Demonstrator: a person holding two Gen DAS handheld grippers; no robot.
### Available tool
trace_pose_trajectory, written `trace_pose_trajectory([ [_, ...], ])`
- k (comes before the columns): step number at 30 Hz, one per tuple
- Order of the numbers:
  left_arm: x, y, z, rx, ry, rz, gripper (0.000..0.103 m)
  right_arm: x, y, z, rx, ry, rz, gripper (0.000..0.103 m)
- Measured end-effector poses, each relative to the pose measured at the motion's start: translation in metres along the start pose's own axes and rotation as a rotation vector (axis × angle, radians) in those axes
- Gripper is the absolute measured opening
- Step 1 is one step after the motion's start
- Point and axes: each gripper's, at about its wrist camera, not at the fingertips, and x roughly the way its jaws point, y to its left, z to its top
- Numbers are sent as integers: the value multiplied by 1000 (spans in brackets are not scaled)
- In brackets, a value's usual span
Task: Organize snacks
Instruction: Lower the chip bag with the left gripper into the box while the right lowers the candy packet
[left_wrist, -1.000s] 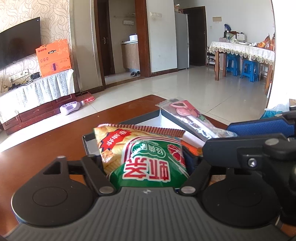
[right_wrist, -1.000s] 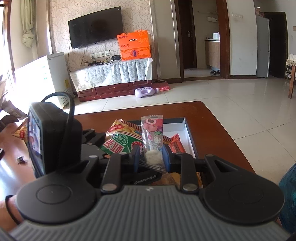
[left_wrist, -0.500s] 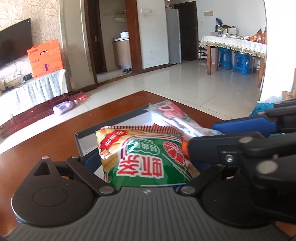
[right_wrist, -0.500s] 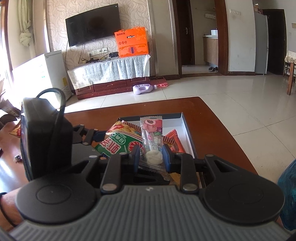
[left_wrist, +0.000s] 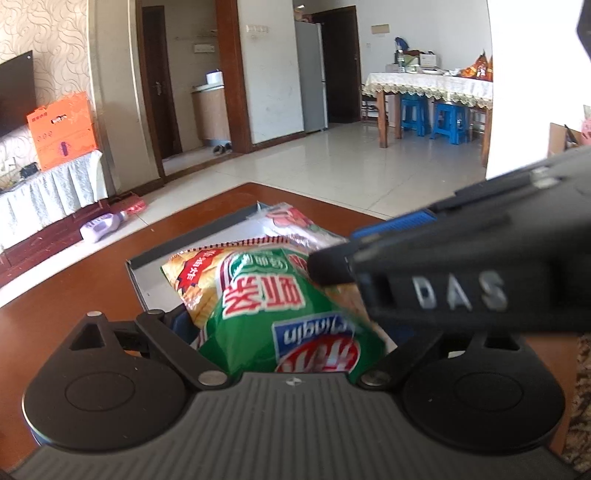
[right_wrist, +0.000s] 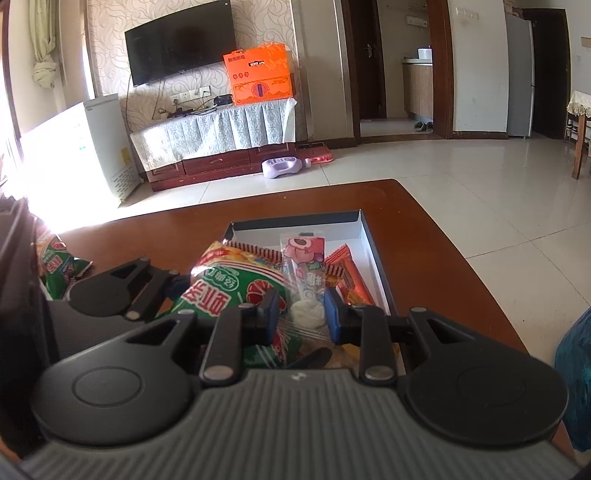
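My left gripper (left_wrist: 291, 328) is shut on a green and yellow chip bag (left_wrist: 273, 295) and holds it over the near end of a shallow white box with dark walls (left_wrist: 192, 243). My right gripper (right_wrist: 301, 314) is shut on a clear pink-printed candy packet (right_wrist: 303, 266), held over the same box (right_wrist: 365, 236), right beside the chip bag (right_wrist: 236, 284). The right gripper's body crosses the left wrist view on the right (left_wrist: 461, 273). Orange snack packets (right_wrist: 351, 273) lie in the box.
The box sits on a brown wooden table (right_wrist: 424, 236) whose right edge is close by. Another green snack bag (right_wrist: 55, 266) lies on the table at the left. A blue bag (right_wrist: 576, 384) is off the table's right edge.
Both grippers have moved forward and down toward the box. The right gripper now sits much closer to the left one, covering more of its view. Both holds are unchanged.
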Motion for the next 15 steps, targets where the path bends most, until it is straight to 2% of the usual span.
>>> trace_pose_trajectory([
  [4,-10,3,-9,0,16,-27,96,5,-2,-1,10,12,-6,29],
  [15,-41,-2,-28,65,36,1,98,21,0,-8,-6,50,-41,31],
])
